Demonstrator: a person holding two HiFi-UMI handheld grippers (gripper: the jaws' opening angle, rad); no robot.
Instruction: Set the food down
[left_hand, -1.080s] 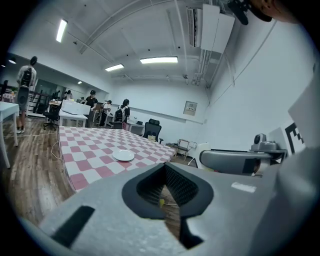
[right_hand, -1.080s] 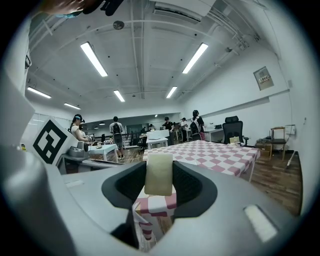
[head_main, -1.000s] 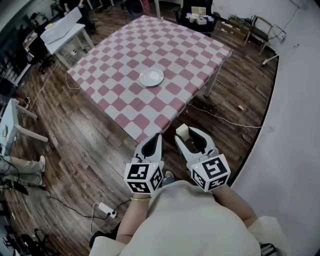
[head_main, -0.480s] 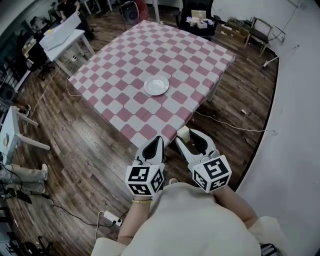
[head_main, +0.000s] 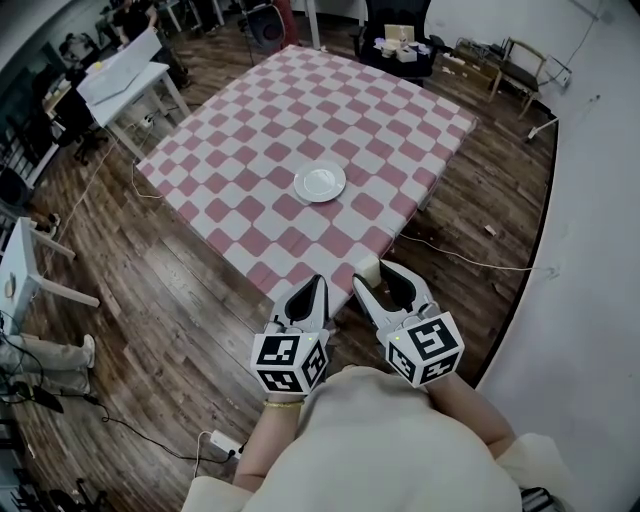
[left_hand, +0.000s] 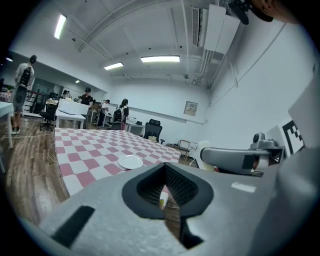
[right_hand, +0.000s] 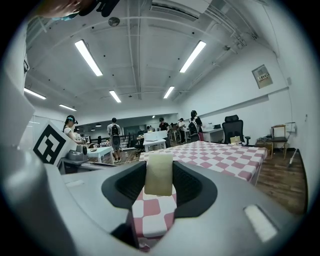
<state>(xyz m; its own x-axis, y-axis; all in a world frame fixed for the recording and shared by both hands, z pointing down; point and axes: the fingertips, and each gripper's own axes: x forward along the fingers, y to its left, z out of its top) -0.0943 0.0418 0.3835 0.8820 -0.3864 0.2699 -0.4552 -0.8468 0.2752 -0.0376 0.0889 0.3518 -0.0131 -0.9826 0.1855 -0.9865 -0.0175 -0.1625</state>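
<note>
My right gripper (head_main: 377, 272) is shut on a pale cream block of food (head_main: 366, 267), held just short of the near edge of the table with the pink-and-white checked cloth (head_main: 250, 130). In the right gripper view the food (right_hand: 159, 174) stands upright between the jaws. A white plate (head_main: 320, 182) sits empty near the table's middle, well ahead of both grippers; it also shows in the left gripper view (left_hand: 130, 161). My left gripper (head_main: 311, 291) hangs beside the right one with its jaws closed together and nothing in them.
A white side table (head_main: 128, 68) stands at the far left, and a black office chair (head_main: 396, 40) with boxes sits beyond the checked table. Cables (head_main: 470, 262) trail over the wooden floor. A white wall (head_main: 590, 250) runs along the right. Several people stand in the background.
The person has stepped closer: the checked table and plate have slid nearer and to the right in the head view. Both grippers keep their pose, the food still held.
</note>
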